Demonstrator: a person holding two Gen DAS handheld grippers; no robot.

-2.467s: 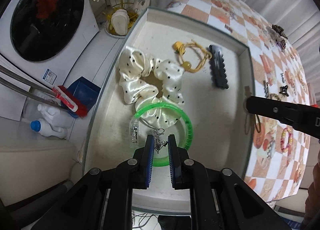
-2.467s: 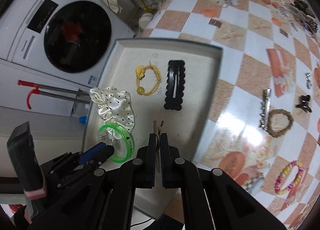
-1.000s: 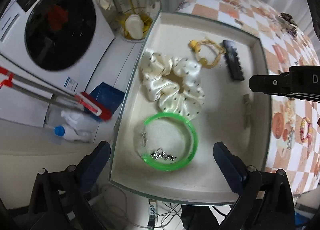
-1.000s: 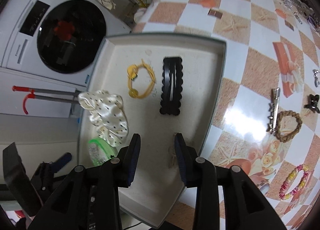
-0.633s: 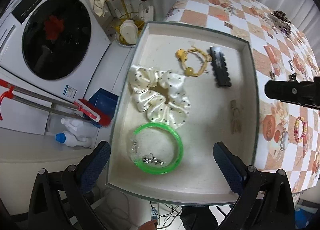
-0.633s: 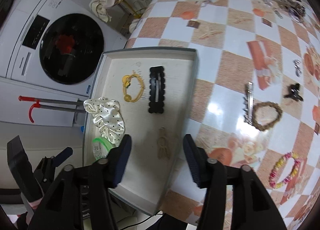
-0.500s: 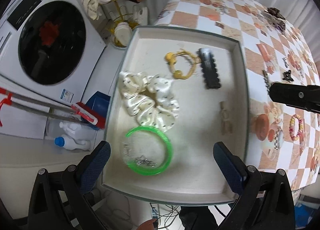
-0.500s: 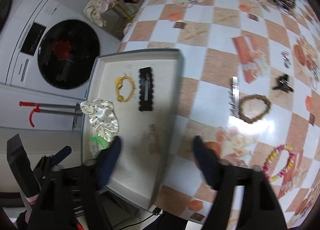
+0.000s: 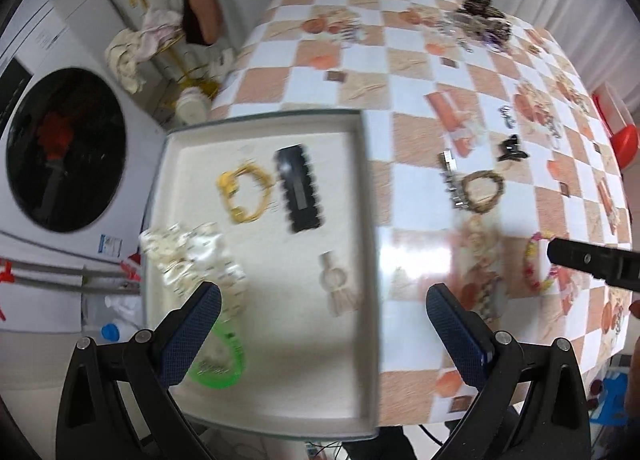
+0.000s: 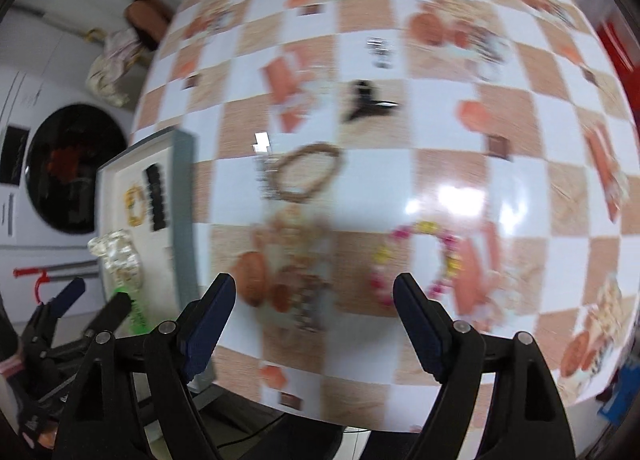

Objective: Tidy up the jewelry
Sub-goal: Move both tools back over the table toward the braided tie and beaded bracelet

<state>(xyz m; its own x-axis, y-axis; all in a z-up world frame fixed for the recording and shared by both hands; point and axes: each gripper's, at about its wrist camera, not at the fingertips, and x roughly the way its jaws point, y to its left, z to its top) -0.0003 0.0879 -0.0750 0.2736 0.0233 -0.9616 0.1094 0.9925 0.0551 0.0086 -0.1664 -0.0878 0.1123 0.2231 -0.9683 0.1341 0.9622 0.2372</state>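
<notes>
Below my left gripper (image 9: 322, 324), whose jaws stand wide with nothing between them, I see a shallow cream tray with a grey rim (image 9: 366, 196) on the table's near edge. Between and just beyond these jaws lies a small beige bow-shaped clip (image 9: 338, 288). Farther ahead sit a black scalloped hair clip (image 9: 299, 188) and, beside it, a yellow elastic hair tie (image 9: 244, 196). By the left finger are a cream polka-dot satin scrunchie (image 9: 192, 256) and a bright green plastic bangle (image 9: 220, 360), partly hidden by that finger.

My right gripper (image 10: 314, 300) also hangs wide and empty, over the orange-and-white checked tablecloth (image 10: 460, 148), clear of the tray. Just ahead of its right finger lies a pink-and-yellow beaded bracelet (image 10: 416, 260), blurred. Well ahead of the jaws are a brown braided bracelet (image 10: 306, 172) touching a silver clip (image 10: 264, 176), and beyond them a small black claw clip (image 10: 366, 102).
</notes>
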